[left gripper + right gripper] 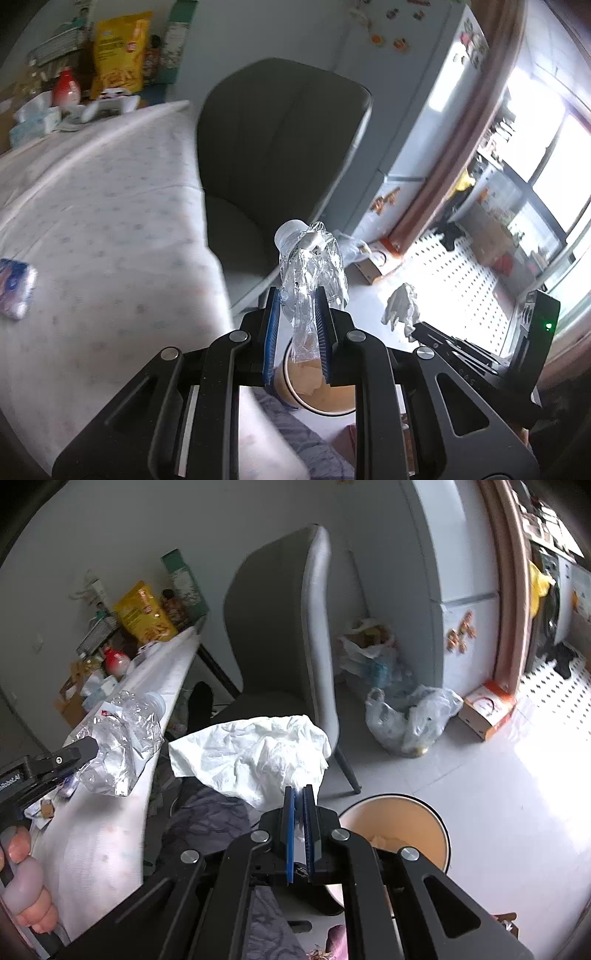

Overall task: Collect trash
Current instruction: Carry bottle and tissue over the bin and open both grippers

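My left gripper (pixel 297 299) is shut on a crushed clear plastic bottle (pixel 310 269) with a white cap, held in the air over the round bin (pixel 325 400) with a tan inside. The bottle (pixel 118 734) and left gripper (pixel 79 755) also show in the right wrist view, at the table's edge. My right gripper (pixel 299 794) is shut on a crumpled white tissue (pixel 255 753), held above and left of the bin (pixel 399 834). The tissue (pixel 400 306) and right gripper (pixel 415 328) appear at right in the left wrist view.
A table (pixel 96 221) with a white dotted cloth carries a tissue packet (pixel 16 291), a yellow snack bag (pixel 118 51) and boxes. A grey chair (pixel 288 627) stands beside it. Plastic bags (pixel 410 716), a cardboard box (pixel 487 709) and a fridge (pixel 461 572) stand beyond.
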`<state>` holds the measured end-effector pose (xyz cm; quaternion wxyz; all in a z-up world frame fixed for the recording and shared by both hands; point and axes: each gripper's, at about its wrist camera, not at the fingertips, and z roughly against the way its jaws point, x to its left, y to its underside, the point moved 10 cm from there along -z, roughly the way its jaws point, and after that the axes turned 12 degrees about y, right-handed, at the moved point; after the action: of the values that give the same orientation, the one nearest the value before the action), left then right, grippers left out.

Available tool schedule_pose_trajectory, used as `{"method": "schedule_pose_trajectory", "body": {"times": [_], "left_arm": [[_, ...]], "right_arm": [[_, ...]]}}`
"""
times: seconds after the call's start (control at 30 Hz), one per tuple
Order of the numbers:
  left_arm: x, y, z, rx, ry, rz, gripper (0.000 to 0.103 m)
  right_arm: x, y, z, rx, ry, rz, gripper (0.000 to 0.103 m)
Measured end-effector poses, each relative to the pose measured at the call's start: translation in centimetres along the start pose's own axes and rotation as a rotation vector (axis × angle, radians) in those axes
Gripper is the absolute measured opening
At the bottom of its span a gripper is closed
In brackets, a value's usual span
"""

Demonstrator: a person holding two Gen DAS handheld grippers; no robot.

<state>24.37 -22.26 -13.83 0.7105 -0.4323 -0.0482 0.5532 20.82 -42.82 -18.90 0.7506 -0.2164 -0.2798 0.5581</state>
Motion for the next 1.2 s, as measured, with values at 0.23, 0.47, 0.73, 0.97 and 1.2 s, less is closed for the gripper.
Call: {"method": "schedule_pose_trajectory", "body": {"times": [0.23, 0.47, 0.73, 0.97, 1.2], "left_arm": [[-2.1, 0.7, -3.5, 0.066, 0.015, -0.032, 0.019], [-3.5, 1.8, -6.7, 0.138, 0.023, -0.055, 0.019], [-4.5, 3.0, -9.6, 0.208, 0.022, -0.070, 0.019], [-5.9, 4.1, -12.4, 0.266, 0.056, -0.070, 0.019], [-7.0, 4.2, -13.1, 0.261, 0.075, -0.076, 0.076]], "right_arm": [[-3.4, 1.9, -3.5, 0.070, 0.032, -0.061, 0.006], [-6.3, 4.9, -7.5, 0.158, 0.057, -0.122, 0.009], [-8.6, 5.5, -8.0, 0.181, 0.058, -0.175, 0.056], [-12.0, 3.6, -5.4, 0.143, 0.105, -0.235, 0.058], [-14.3, 2.2, -2.9, 0.094, 0.142, -0.267, 0.062]]}}
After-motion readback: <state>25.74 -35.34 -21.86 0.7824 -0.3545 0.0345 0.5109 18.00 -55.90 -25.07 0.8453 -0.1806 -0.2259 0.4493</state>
